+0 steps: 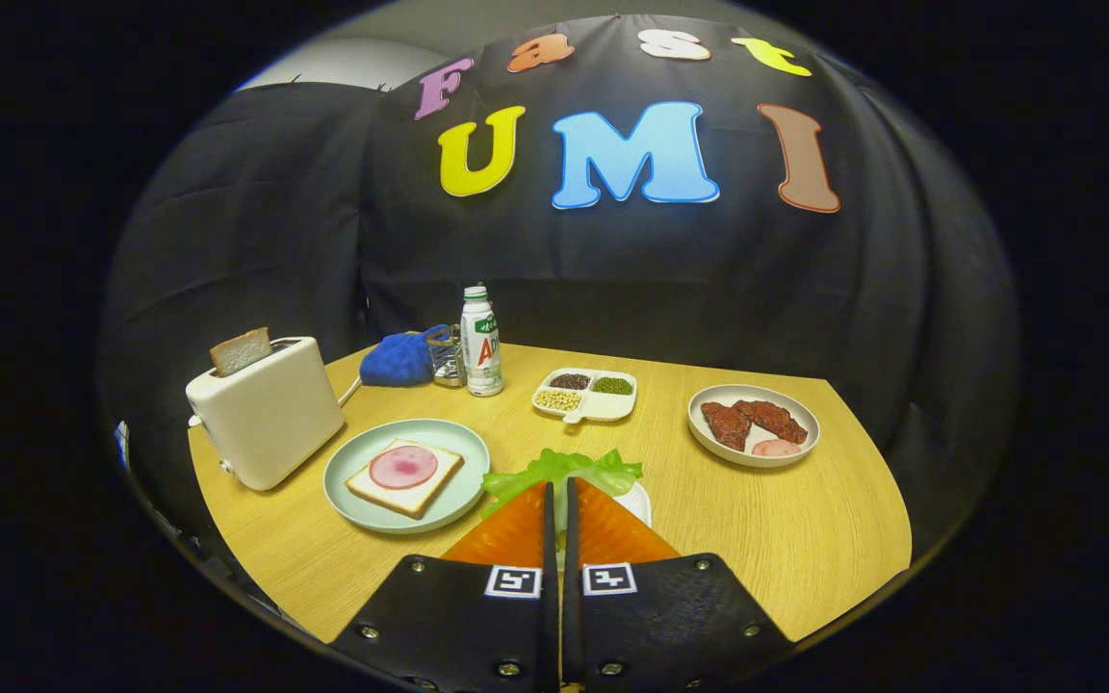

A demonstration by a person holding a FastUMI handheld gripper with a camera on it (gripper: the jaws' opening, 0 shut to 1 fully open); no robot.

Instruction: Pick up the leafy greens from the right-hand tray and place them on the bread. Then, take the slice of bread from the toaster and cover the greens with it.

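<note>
Fingers of the gripper [559,500] stand nearly together with the leafy greens [562,469] at their tips, seemingly pinched, over a white tray [639,500] near the tabletop's [805,539] front edge. I judge the greens step in hand; next, carrying them to the ham-topped bread [405,476] on its plate [439,438]. Another slice [241,349] stands in the toaster [266,409]. The fingers hide the grip itself and most of the tray.
</note>
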